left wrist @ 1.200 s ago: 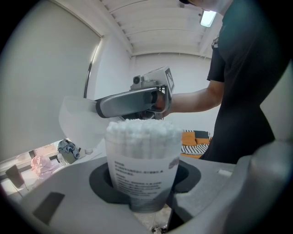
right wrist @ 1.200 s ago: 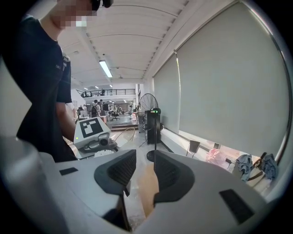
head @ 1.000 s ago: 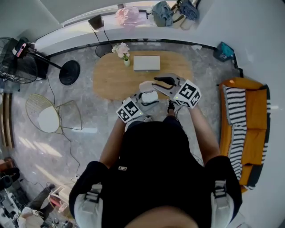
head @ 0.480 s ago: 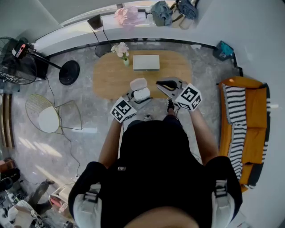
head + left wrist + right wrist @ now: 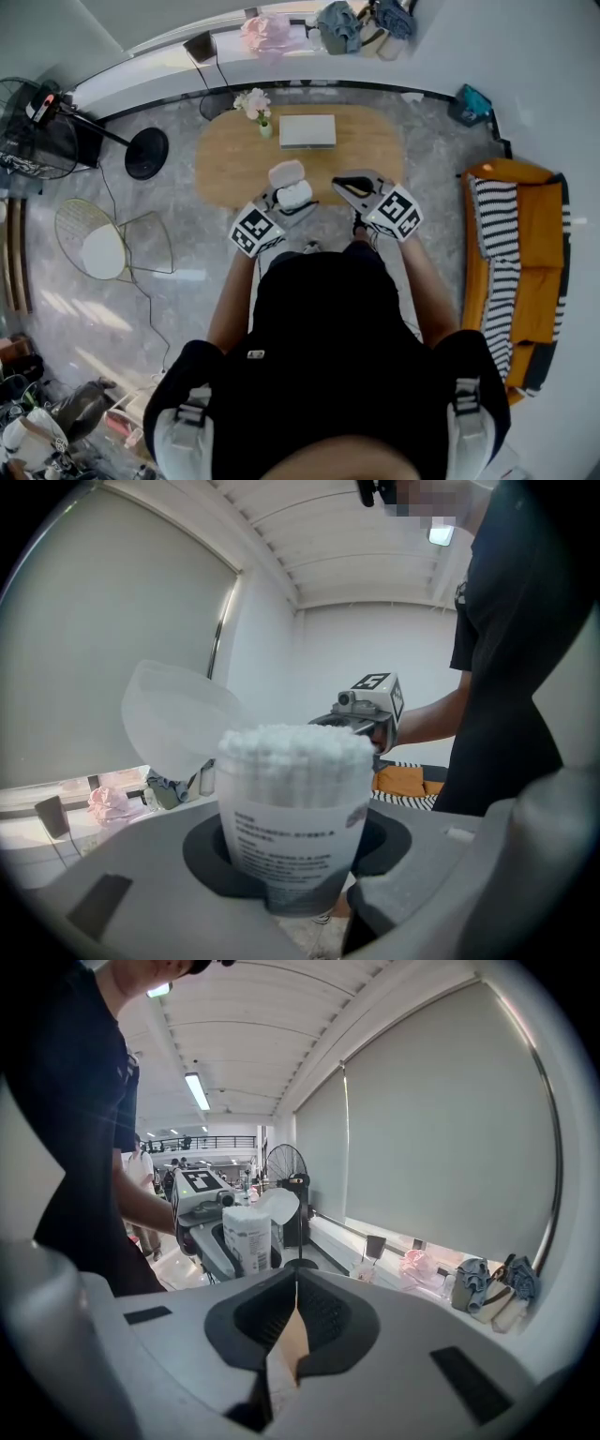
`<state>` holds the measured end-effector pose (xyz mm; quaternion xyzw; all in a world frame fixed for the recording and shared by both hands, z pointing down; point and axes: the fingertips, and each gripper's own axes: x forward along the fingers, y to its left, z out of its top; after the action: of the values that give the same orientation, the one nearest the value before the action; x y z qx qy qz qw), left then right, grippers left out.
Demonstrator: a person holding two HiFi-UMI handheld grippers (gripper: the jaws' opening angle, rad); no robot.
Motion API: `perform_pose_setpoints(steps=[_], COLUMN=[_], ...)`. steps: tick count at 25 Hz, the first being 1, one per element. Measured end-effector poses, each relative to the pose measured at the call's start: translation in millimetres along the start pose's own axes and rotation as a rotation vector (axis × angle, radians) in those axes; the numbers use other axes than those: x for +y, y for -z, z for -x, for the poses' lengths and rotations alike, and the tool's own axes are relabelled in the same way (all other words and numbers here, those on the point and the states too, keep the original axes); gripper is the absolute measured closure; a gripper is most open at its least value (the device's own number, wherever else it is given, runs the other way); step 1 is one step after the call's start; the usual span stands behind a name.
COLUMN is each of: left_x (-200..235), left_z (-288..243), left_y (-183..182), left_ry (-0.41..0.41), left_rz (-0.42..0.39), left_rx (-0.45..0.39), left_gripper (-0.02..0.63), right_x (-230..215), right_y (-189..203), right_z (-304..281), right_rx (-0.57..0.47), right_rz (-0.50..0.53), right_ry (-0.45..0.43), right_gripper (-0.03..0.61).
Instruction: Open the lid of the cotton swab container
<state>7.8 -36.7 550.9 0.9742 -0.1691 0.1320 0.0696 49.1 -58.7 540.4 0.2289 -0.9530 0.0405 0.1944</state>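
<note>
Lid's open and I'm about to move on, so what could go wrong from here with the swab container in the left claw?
1. The cotton swab container is packed to the brim and its lid is flipped back; tilting the left claw would probably spill swabs.
2. The claw grips only the container's lower part, in mid-air, so it may slip or tip.
3. The lid sticks out sideways and might catch on something.

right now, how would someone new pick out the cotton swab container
Find the oval wooden table; over its near edge the person's left gripper clamps a white-labelled tub, the cotton swab container. Unlike the flat white box and flower vase on the table, it is packed with white swab tips and its translucent lid stands flipped open.
</note>
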Motion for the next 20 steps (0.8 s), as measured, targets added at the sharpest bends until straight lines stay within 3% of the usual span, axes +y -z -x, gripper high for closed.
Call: perform_pose_setpoints(steps=[20], left_x=[2.4], left_z=[3.2], left_y=[7.0], left_ry=[0.006], left_rz=[0.000], left_rx=[0.016], left_gripper=[0.416], right_x=[1.7], right_y=[20.0], right_z=[9.5], right_rx=[0.027], right_rz=[-0.043], right_ry=[0.051], right_gripper=[0.578])
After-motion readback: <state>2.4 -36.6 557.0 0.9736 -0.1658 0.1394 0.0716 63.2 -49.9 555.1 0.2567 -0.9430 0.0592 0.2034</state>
